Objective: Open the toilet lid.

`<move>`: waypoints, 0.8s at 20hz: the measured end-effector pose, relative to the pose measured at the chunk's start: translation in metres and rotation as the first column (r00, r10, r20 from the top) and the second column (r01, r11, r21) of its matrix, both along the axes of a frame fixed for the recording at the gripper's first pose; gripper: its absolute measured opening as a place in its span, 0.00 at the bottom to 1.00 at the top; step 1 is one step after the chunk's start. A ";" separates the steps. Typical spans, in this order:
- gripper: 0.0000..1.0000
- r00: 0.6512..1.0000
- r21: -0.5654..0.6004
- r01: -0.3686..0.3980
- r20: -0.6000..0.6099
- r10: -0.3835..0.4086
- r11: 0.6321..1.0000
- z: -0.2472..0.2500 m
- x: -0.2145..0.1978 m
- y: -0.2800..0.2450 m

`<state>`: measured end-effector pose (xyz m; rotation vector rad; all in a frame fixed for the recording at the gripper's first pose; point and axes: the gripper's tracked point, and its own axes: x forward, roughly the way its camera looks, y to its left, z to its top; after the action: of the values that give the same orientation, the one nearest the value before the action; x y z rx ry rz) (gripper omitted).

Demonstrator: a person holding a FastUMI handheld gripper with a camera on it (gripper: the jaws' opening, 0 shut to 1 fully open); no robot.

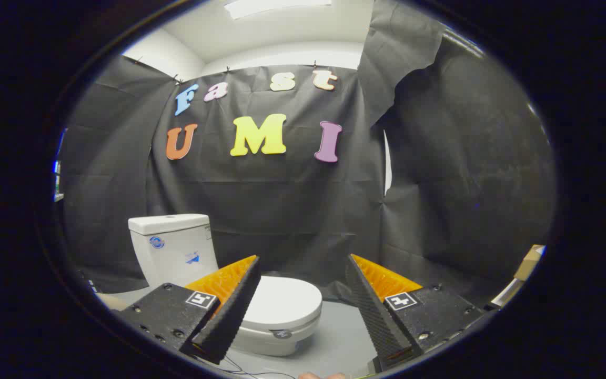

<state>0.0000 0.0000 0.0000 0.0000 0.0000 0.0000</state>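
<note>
In the gripper view, a white toilet (219,273) is standing on a grey floor (340,337) against the black cloth wall (292,210) of the booth, and everything else is lying around it. Its lid (282,302) is lying flat and closed over the bowl, in front of the upright tank (174,247). The gripper (302,263) is hovering short of the toilet with its two fingers (229,310) spread wide apart, gripping nothing. One finger is crossing in front of the lid's near side where it meets the tank, while the other is standing off to the far side of the bowl, over bare floor. The lid's rounded front is showing in the gap between them, clear of both.
</note>
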 end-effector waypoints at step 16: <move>1.00 0.999 -0.030 -0.033 -0.006 0.033 0.999 -0.004 0.001 0.005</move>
<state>0.0007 0.0051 -0.0040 -0.0301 0.0056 0.0327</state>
